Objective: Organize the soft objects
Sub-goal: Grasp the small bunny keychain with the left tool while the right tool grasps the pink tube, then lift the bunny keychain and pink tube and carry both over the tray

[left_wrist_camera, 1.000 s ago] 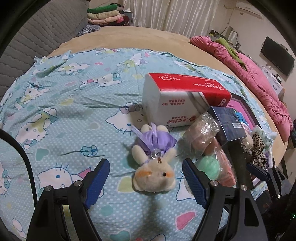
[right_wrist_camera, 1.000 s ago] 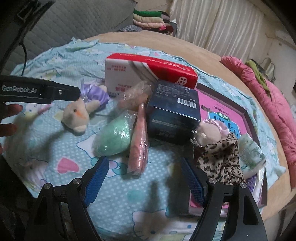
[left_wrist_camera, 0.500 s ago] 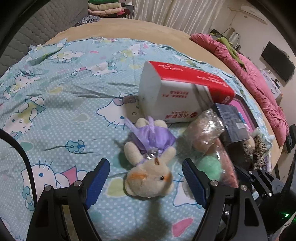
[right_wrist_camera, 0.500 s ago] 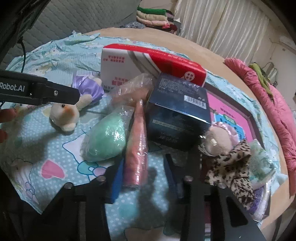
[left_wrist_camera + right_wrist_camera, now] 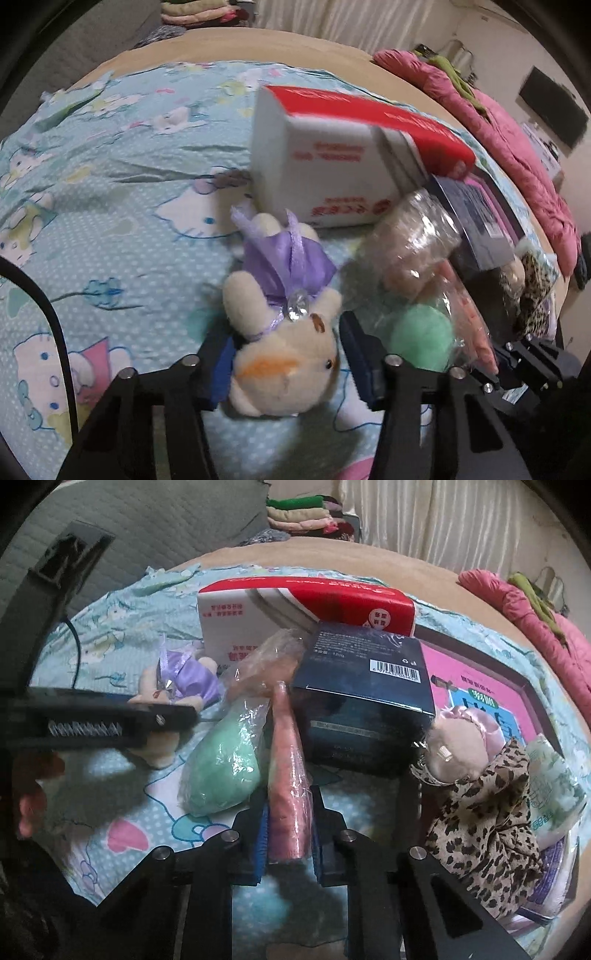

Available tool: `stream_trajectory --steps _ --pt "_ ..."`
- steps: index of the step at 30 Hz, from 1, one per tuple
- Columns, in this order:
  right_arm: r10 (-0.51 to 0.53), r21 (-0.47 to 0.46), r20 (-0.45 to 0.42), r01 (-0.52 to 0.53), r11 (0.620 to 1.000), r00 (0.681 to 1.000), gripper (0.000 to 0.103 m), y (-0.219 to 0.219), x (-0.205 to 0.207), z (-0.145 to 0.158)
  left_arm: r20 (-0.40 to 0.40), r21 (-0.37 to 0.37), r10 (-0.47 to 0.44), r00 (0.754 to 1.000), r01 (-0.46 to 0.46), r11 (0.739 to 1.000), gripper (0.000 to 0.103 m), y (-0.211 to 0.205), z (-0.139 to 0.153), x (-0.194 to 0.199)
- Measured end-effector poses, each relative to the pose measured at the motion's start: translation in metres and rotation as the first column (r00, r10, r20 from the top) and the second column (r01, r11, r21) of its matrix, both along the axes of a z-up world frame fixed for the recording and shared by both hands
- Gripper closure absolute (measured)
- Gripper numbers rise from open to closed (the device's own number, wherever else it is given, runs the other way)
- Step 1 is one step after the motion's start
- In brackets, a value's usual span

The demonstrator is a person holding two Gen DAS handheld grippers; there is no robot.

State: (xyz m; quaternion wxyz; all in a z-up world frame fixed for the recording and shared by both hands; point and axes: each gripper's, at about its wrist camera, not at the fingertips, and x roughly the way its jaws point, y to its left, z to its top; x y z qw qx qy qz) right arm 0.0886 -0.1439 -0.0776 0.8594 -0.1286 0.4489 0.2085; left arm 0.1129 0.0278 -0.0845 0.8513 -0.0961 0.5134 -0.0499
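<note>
A cream plush rabbit (image 5: 284,365) in a purple dress lies on the cartoon-cat bedsheet (image 5: 110,221). My left gripper (image 5: 288,369) is closing around its head, and the blue pads touch both sides. In the right wrist view one of the left gripper's fingers (image 5: 110,723) crosses over the rabbit (image 5: 184,679). My right gripper (image 5: 288,834) is shut on a long pink soft piece in clear wrap (image 5: 288,771). A green wrapped piece (image 5: 221,771) lies just left of it and a beige wrapped one (image 5: 413,243) behind.
A red-and-white tissue box (image 5: 325,166) stands behind the rabbit. A dark blue box (image 5: 365,686) leans on it. A leopard-dressed plush (image 5: 480,812) and a tissue pack (image 5: 554,786) lie on a pink framed board (image 5: 480,679). A hand (image 5: 29,805) shows at the left.
The left gripper dropped onto the rabbit and narrowed around its head. The right gripper moved in and shut on the pink wrapped piece.
</note>
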Motion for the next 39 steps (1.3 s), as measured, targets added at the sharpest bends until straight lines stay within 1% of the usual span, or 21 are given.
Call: stream_trajectory --steps 1,2,4,7,10,14,24,39 --pt "0.002 0.001 0.003 -0.002 1.000 1.000 0.084 0.000 -0.001 0.001 0.004 0.003 -0.005 1.000 0.005 1.000 0.056 -0.001 -0.001 0.000" --pt "0.003 0.008 0.004 -0.003 1.000 1.000 0.085 0.000 -0.001 0.002 0.004 -0.001 -0.009 1.000 0.009 1.000 0.058 -0.002 -0.002 0.000" --pt "0.005 0.020 0.008 -0.005 1.000 1.000 0.085 -0.002 -0.003 0.004 0.010 -0.031 -0.008 1.000 0.008 0.999 0.060 0.003 -0.001 -0.001" --pt "0.011 0.038 0.025 -0.012 0.999 1.000 0.085 -0.003 -0.007 0.010 0.018 -0.072 -0.006 1.000 0.007 0.997 0.061 0.008 0.000 -0.003" --pt "0.019 0.052 0.041 -0.021 0.998 0.999 0.085 -0.006 -0.011 0.016 0.038 -0.084 -0.007 0.999 0.011 0.996 0.061 0.009 0.008 -0.008" --pt "0.018 0.067 0.058 -0.022 0.998 0.998 0.085 -0.009 -0.016 0.025 0.081 -0.066 -0.016 0.997 0.021 0.998 0.061 0.005 0.024 -0.018" --pt "0.009 0.107 0.110 -0.021 0.994 0.994 0.085 -0.017 -0.028 0.047 0.141 -0.023 -0.028 0.990 0.031 0.999 0.061 -0.002 0.059 -0.041" --pt "-0.022 0.192 0.165 -0.010 0.981 0.986 0.085 -0.036 -0.039 0.075 0.189 0.040 -0.074 0.979 0.067 0.997 0.061 -0.031 0.097 -0.058"
